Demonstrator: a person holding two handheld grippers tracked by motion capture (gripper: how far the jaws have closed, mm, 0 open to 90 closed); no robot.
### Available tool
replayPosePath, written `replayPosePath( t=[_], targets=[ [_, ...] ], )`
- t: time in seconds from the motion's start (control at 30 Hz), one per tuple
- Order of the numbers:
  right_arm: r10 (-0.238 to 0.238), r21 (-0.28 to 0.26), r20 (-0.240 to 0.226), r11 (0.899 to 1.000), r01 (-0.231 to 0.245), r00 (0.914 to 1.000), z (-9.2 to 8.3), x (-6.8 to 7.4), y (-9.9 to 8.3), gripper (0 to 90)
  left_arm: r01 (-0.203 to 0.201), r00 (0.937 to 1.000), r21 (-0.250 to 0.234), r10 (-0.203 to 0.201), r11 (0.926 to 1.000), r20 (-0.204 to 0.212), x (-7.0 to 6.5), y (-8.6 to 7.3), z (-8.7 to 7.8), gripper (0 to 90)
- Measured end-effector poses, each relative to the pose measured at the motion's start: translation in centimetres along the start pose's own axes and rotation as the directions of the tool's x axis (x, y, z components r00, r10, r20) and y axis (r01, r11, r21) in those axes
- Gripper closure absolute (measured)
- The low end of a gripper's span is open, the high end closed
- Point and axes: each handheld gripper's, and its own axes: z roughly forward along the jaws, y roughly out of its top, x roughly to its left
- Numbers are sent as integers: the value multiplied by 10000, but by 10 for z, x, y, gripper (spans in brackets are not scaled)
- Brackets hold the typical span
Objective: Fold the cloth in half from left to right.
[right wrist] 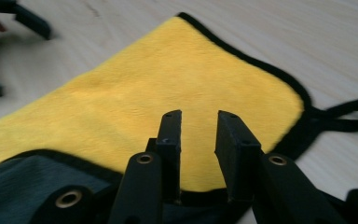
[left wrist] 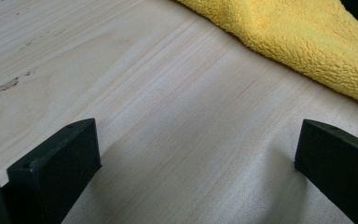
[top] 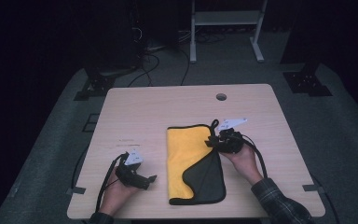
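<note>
Black jaws of the right gripper [right wrist: 198, 126] stand a narrow gap apart with nothing between them; they hover just above the yellow cloth [right wrist: 168, 107], at its right edge near the black hanging loop [right wrist: 349, 114], the pads clear of the pile. From the cloth's left side, the left gripper [top: 142, 179] rests on the bare wooden table [left wrist: 135, 93] with its jaws spread wide and empty, near the cloth's edge but apart from it. The cloth lies flat at the middle of the table [top: 135, 112], folded lengthwise, its dark grey underside [top: 209, 177] turned up at the near right corner.

As I judge it, the risks sit with that fold; the turned-over grey flap lies loose, so a jaw brushing it on the way past could drag it back or skew the edges; a narrow gap may also pinch one layer instead of two on the next grab; the trailing loop beside the right gripper could snag a jaw tip and tug the whole cloth off square.
</note>
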Motion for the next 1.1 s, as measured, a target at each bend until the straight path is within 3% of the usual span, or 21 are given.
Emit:
replayPosePath(
  t=[0.17, 0.33, 0.53, 0.7, 0.8, 0.87, 1.03, 1.1],
  targets=[
    [-461, 124, -733, 9988, 471, 9962, 2, 27, -2, 651, 23, 10000, -12, -23, 10000, 1, 0, 0, 0, 0],
    [-1130, 333, -1587, 9923, 1197, 9808, 11, 61, -5, 588, -7, 10000, 15, 7, 10000, 2, 0, 0, 0, 0],
    [-1408, 710, -2133, 9847, 1591, 9668, 28, 83, -6, 537, -5, 10000, 17, 5, 10000, 2, 0, 0, 0, 0],
    [-1610, 1018, -2256, 9770, 1876, 9608, 40, 95, -7, 507, -21, 10000, 9, 21, 10000, -3, 0, 0, 0, 0],
    [-2066, 1392, -2076, 9612, 2380, 9561, 48, 100, -11, 490, -29, 10000, 13, 29, 10000, -2, 0, 0, 0, 0],
    [-2350, 1348, -1897, 9555, 2624, 9533, 48, 102, -14, 495, -30, 10000, 12, 30, 10000, -1, 0, 0, 0, 0],
    [-2833, 1457, -1650, 9403, 3074, 9447, 45, 108, -14, 590, -37, 10000, 18, 37, 10000, -2, 0, 0, 0, 0],
    [-2896, 1441, -1626, 9387, 3131, 9432, 43, 107, -15, 655, -29, 10000, 12, 29, 10000, -2, 0, 0, 0, 0]
  ],
)
